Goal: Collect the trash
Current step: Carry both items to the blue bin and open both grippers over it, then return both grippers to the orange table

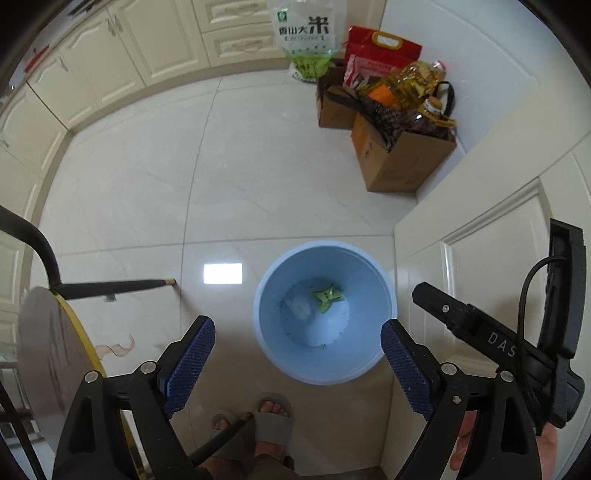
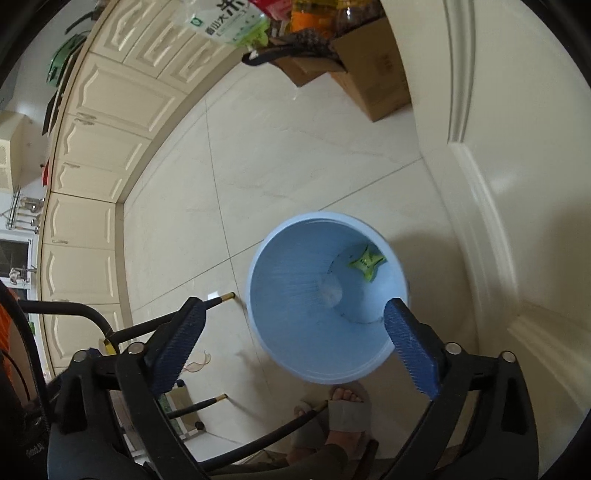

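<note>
Hanging over: a round pale-blue plastic bin [image 1: 325, 314] standing on glossy cream floor tiles [image 1: 147, 177], close to a white panelled door [image 1: 498, 229]
Trash: a crumpled green wrapper [image 1: 328, 296], star-like in outline, lies on the bin's flat bottom toward its far wall; in the right view the same wrapper [image 2: 366, 261] sits at the bottom's far right edge
Bin: smooth walls tapering down to a small circular base; thin rim unbroken [image 2: 255, 254]
Left gripper [image 1: 297, 365]: spread wide, nothing between its blue ribbed pads [image 1: 190, 365]; black jointed fingers with silver rivets
Right gripper [image 2: 295, 354]: likewise gaping and empty above the bin's near rim; its black body also shows at the right edge of the left view
Table [image 1: 55, 369]: round grey top with a yellow edge band, on slim black legs, left of the bin
Far corner: brown cardboard boxes [image 1: 399, 158], a clear oil bottle [image 1: 413, 79], a red bag [image 1: 380, 50] and a green-and-white rice bag [image 1: 306, 33]
Cabinets [image 1: 110, 55]: cream, moulded panels, along the floor's far left edge
Feet [image 1: 275, 424]: grey slippers, near the bin's near side
</note>
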`<state>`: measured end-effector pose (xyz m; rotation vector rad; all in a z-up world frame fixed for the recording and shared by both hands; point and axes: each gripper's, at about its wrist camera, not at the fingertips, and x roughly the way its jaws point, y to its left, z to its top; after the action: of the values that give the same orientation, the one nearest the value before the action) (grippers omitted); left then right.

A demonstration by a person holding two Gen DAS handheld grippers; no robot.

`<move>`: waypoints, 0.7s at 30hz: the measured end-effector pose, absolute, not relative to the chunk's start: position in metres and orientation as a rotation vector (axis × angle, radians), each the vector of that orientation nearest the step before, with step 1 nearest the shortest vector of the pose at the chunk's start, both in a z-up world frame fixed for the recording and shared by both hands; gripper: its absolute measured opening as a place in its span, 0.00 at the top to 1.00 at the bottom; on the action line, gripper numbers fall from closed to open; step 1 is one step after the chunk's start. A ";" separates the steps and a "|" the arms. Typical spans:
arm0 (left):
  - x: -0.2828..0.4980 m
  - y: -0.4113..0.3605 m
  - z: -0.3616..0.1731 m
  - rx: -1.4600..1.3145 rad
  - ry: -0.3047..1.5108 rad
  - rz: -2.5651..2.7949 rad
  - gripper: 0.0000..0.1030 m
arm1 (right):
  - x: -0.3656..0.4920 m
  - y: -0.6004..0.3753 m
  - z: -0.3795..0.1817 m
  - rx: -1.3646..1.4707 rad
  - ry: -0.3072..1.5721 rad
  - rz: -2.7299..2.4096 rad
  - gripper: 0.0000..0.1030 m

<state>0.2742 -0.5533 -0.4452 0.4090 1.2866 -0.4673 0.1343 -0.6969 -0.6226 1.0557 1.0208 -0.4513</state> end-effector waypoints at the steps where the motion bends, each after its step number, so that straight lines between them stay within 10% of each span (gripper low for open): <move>1: 0.271 -0.553 -0.439 0.410 1.271 -0.467 0.11 | 0.133 -0.697 -0.619 1.050 1.017 -0.455 0.05; 21: 0.129 -0.423 -0.218 0.277 0.881 -0.612 0.04 | 0.103 -0.611 -0.417 0.910 0.705 -0.419 0.00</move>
<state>0.1290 -0.4228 -0.2184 0.2773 0.8808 -0.6120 0.1032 -0.6110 -0.4166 0.9095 0.7054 -0.4190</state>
